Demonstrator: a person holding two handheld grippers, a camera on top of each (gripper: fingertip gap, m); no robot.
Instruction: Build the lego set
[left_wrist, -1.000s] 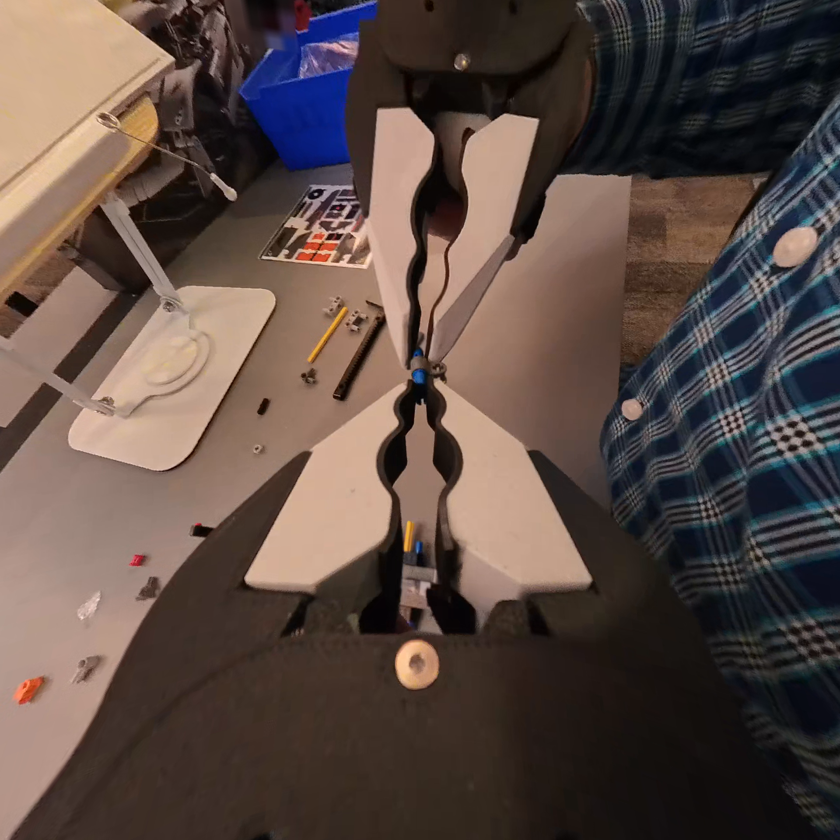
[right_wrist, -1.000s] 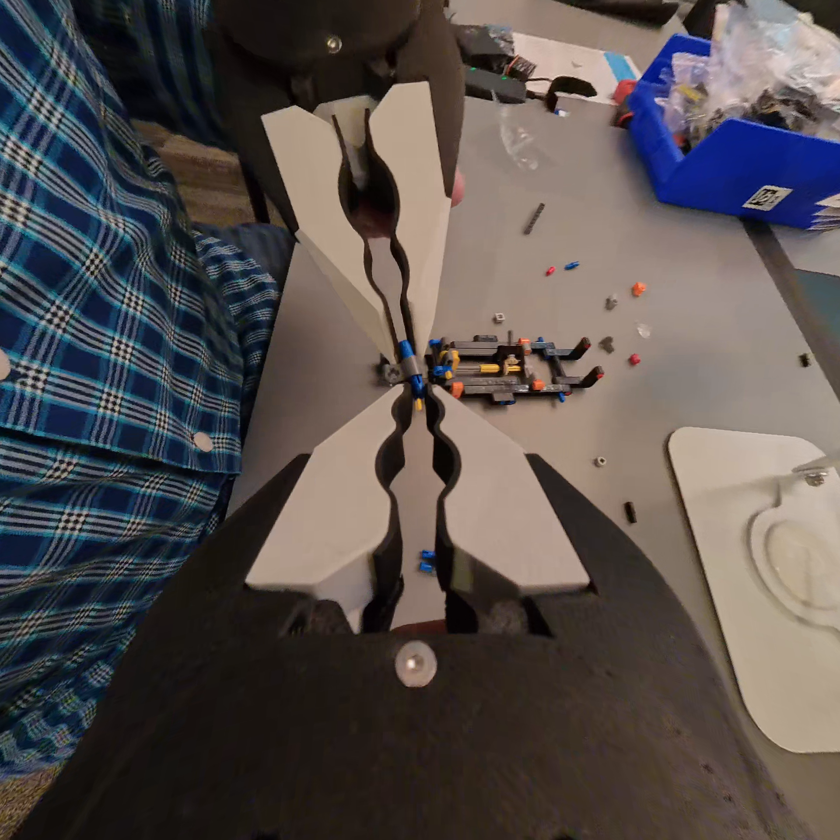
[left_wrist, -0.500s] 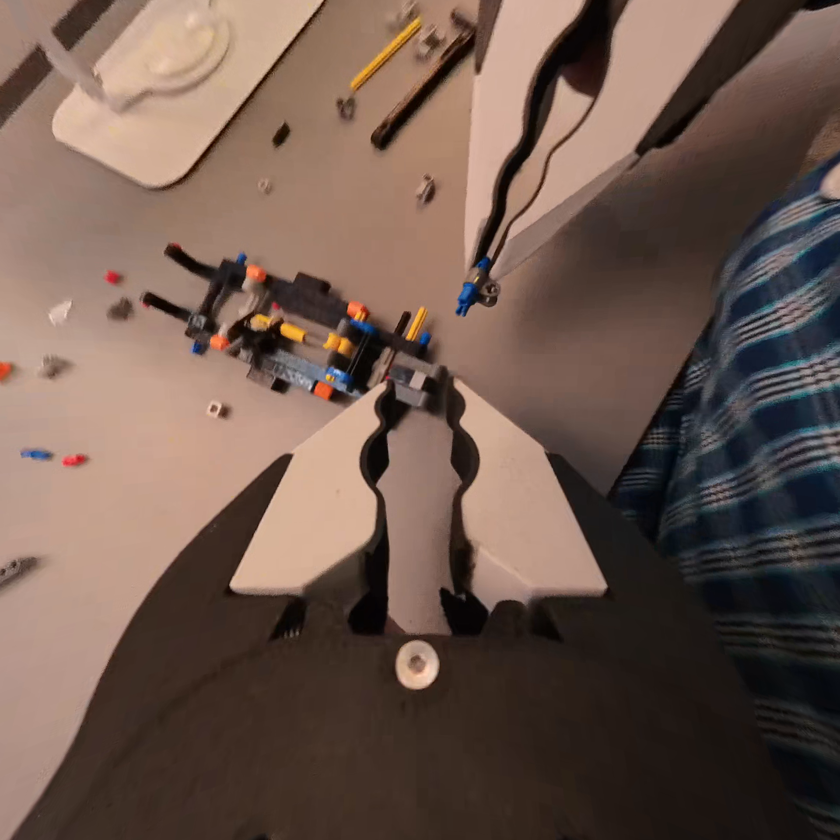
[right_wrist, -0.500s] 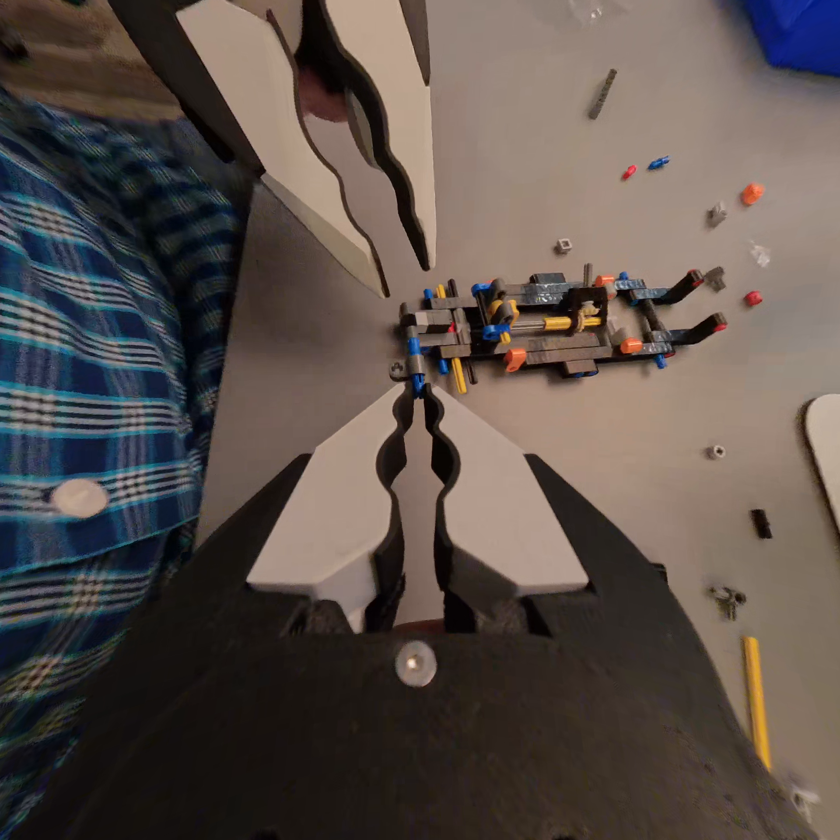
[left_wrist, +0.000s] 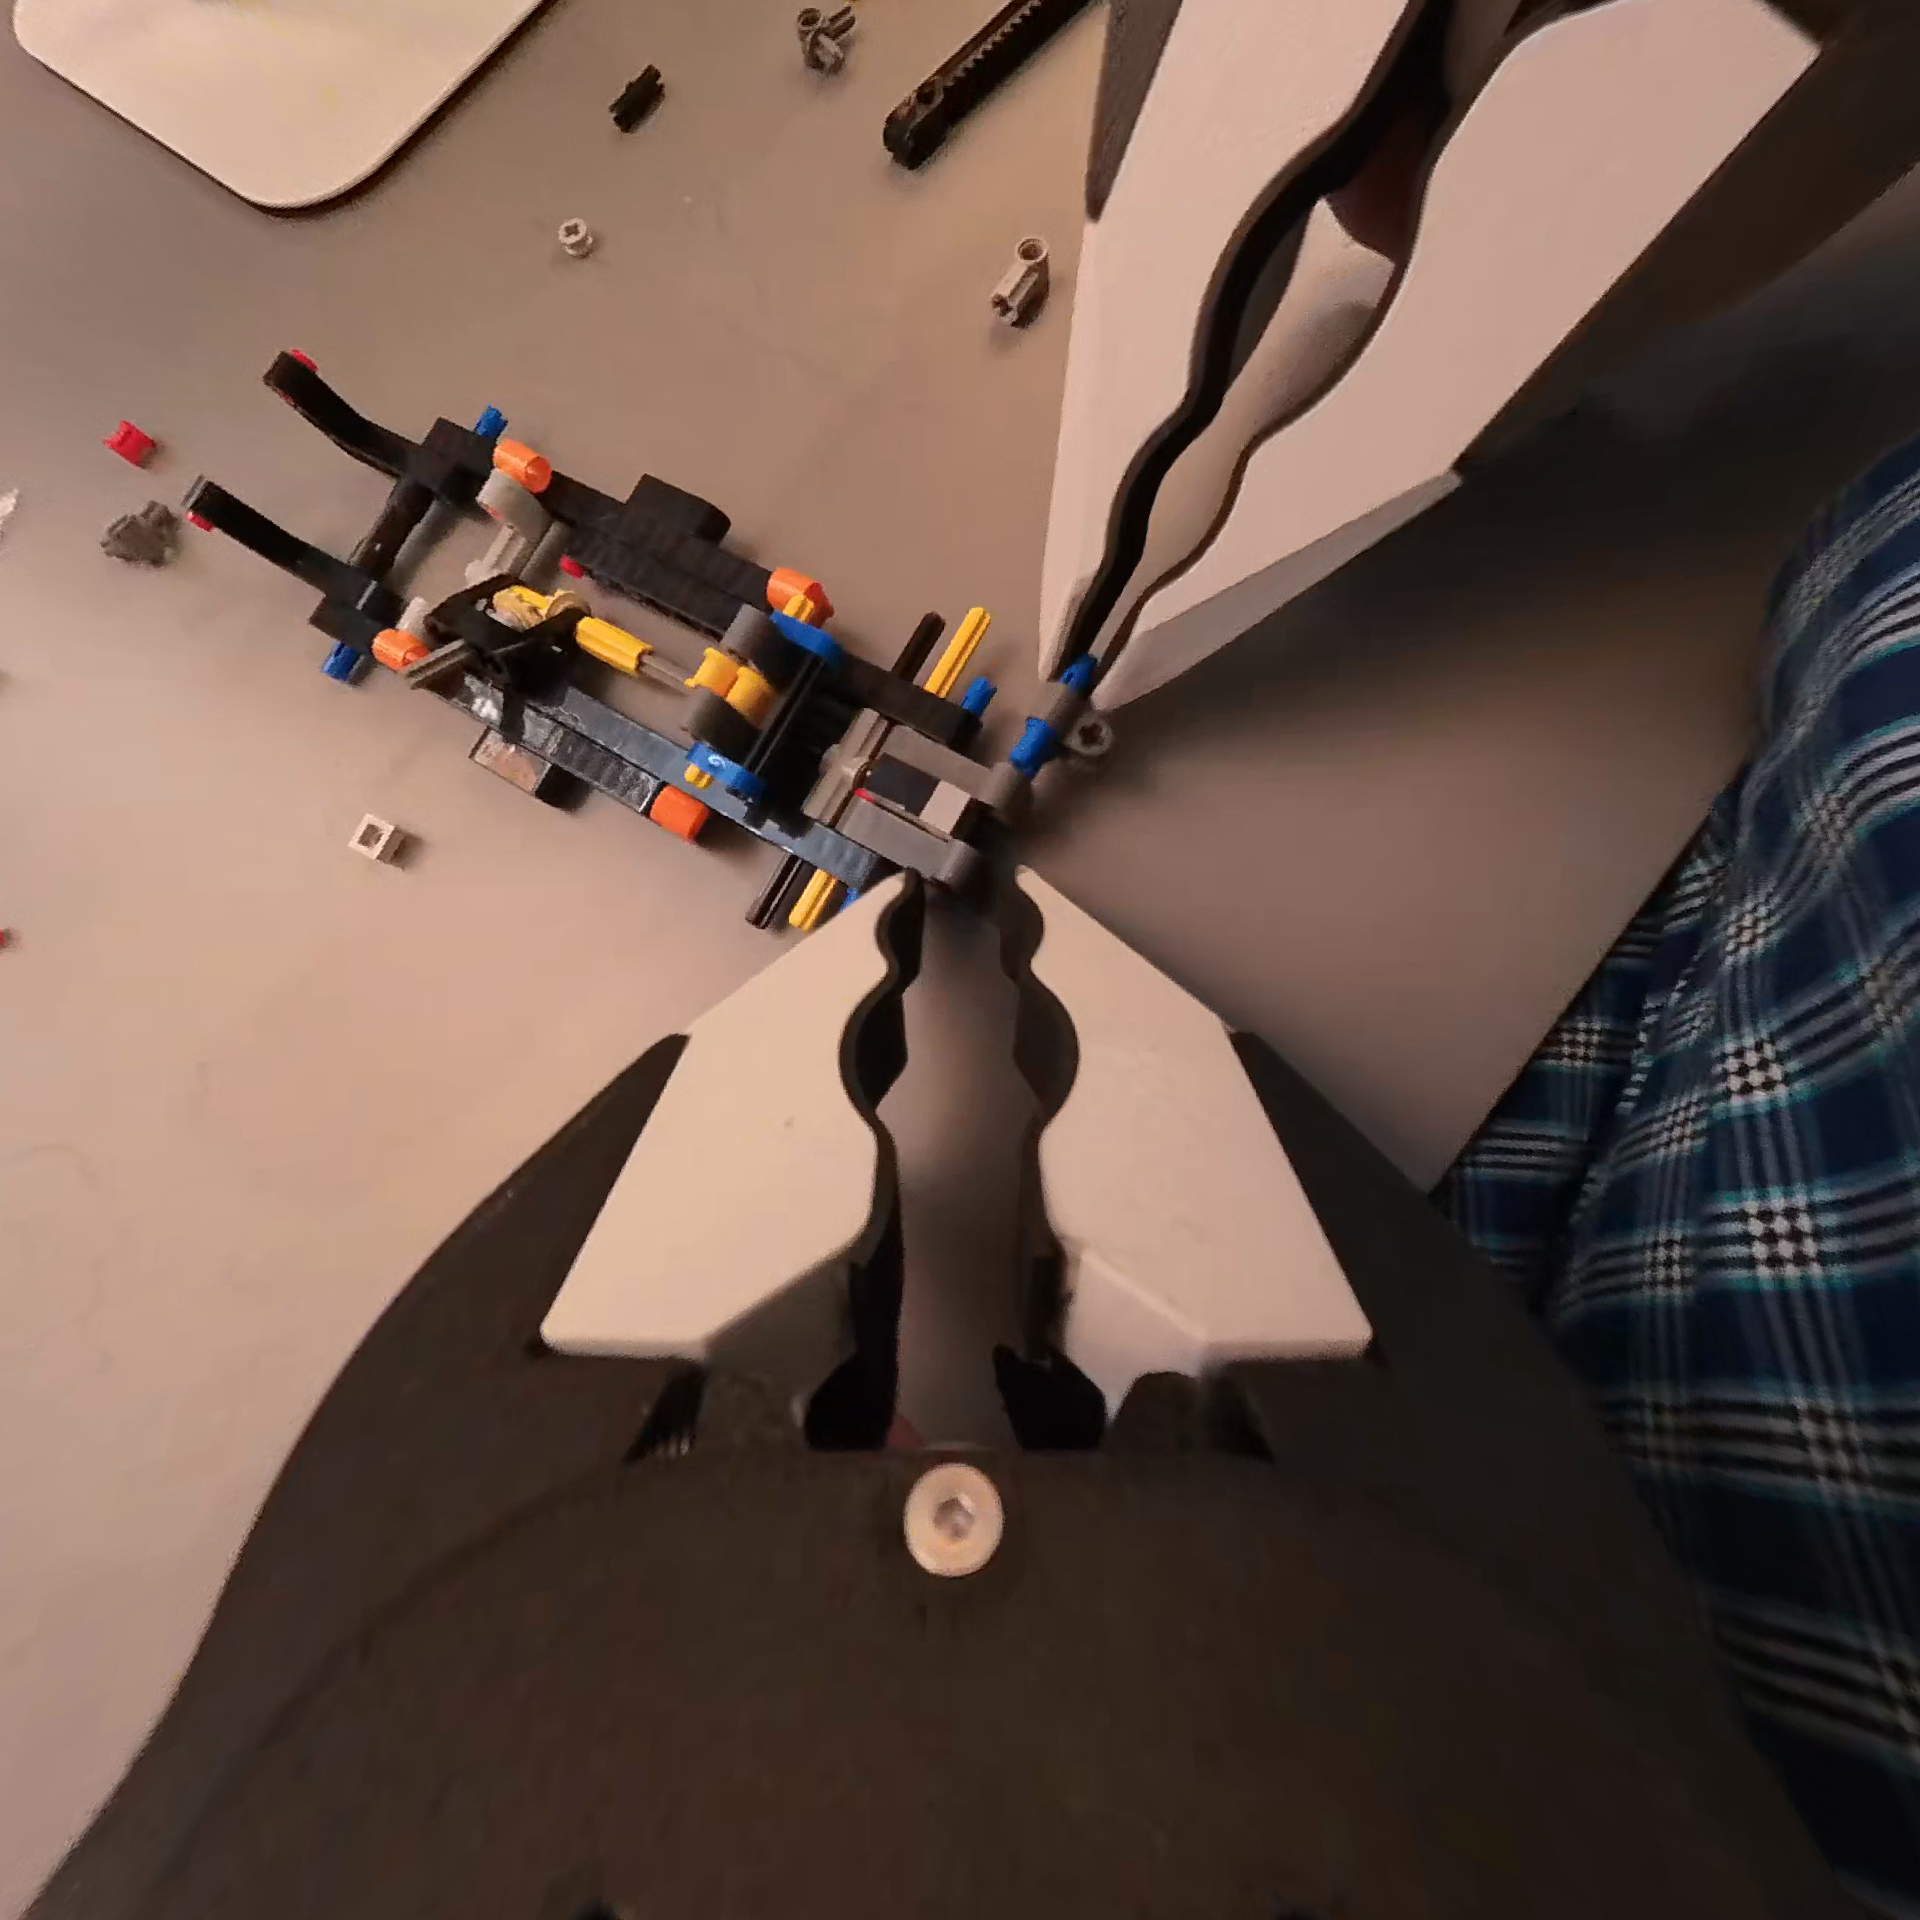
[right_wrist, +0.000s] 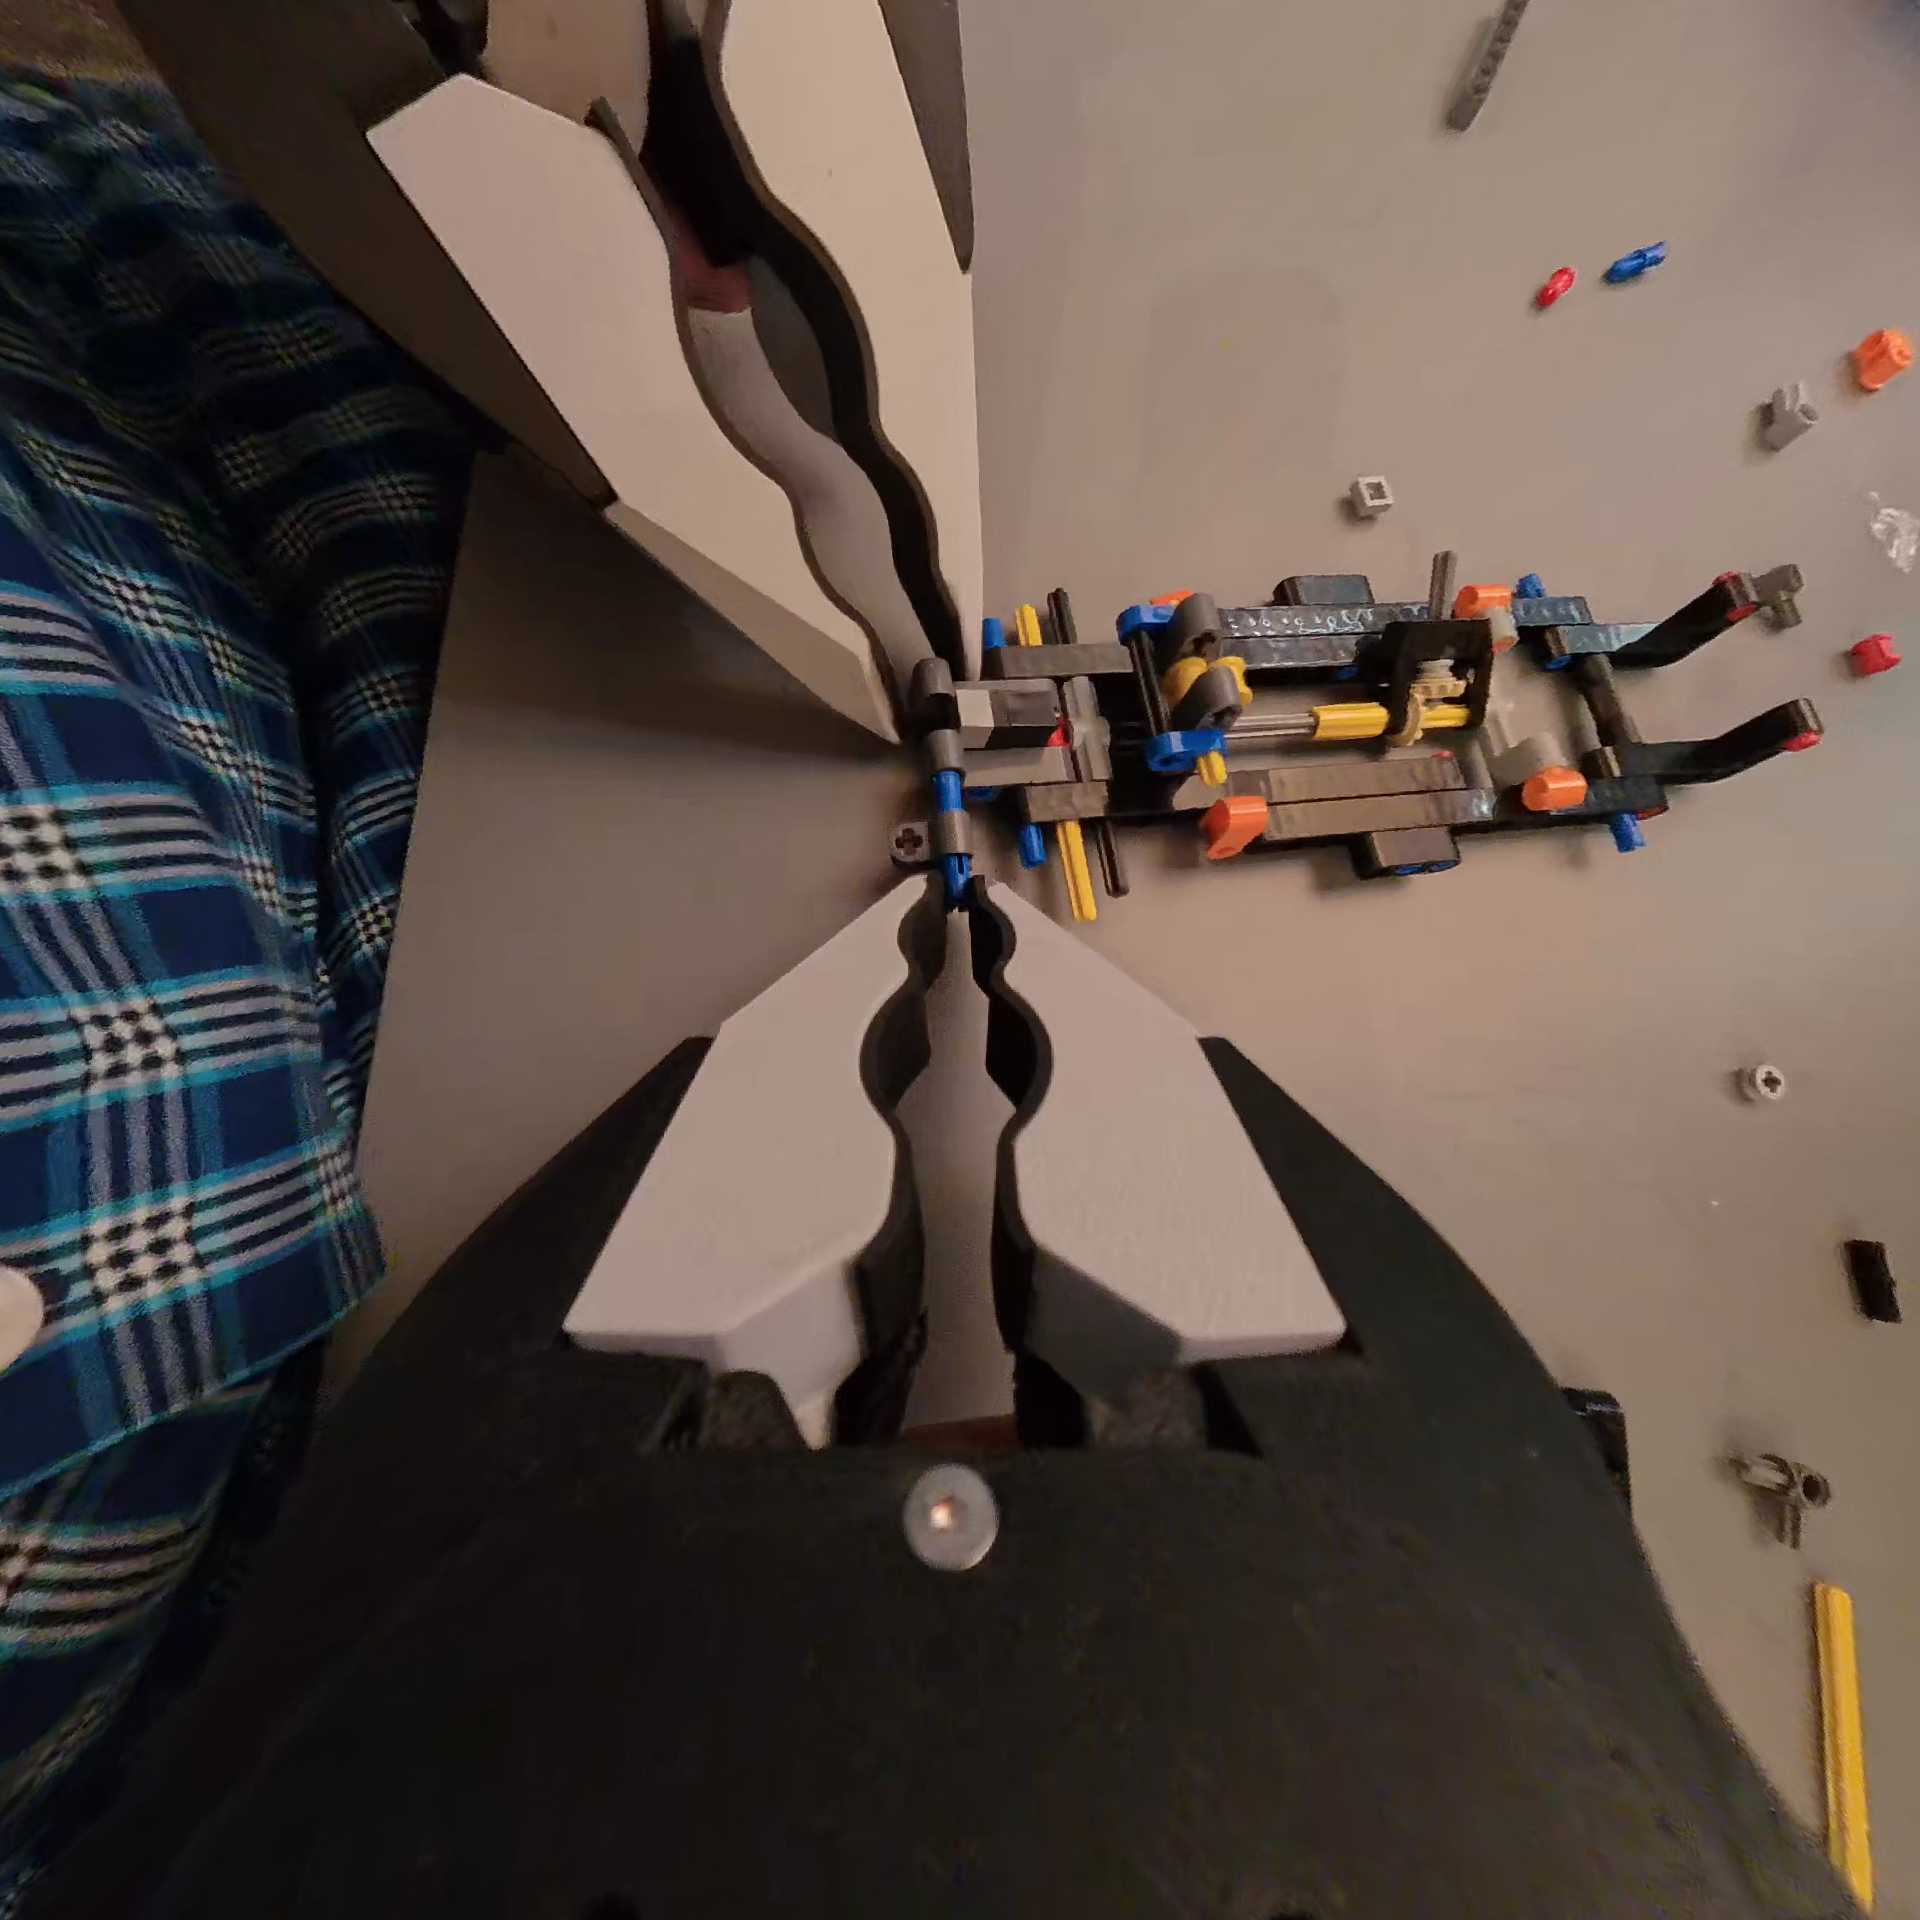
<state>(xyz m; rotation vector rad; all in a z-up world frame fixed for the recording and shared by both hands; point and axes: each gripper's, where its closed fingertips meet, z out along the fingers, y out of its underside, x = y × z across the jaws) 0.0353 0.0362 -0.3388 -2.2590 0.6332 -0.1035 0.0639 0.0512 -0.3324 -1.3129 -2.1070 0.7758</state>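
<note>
Chassis: long black and dark-blue lego frame with orange, yellow and blue pins (right_wrist: 1351, 717) is lying flat on the grey tabletop (right_wrist: 1351, 1143), near its edge by the person's plaid sleeve (right_wrist: 156, 831).
Sub-part: small grey connector with blue pins (right_wrist: 948, 821) is sitting right at the chassis's near end; whether seated yet, cannot tell.
Right gripper: right gripper (right_wrist: 961, 896) is pinching the blue pin end, fingers narrow and clamped on it.
Left gripper: left gripper (left_wrist: 961, 883) is gripping the grey end block of the chassis, fingers narrow around it.
Progress: frame looks partly built, two black arms at the far end already on; connector is being joined now.
Left over: loose bits lying well apart are waiting, including yellow axle (right_wrist: 1844, 1745), orange piece (right_wrist: 1881, 358), red pin (right_wrist: 1555, 286), black toothed rack (left_wrist: 966, 94).
Change: a second ago both grippers were meeting in the air over the table, sharing the connector; now both are down at the chassis end, left has let go of it and is taking the frame instead.
</note>
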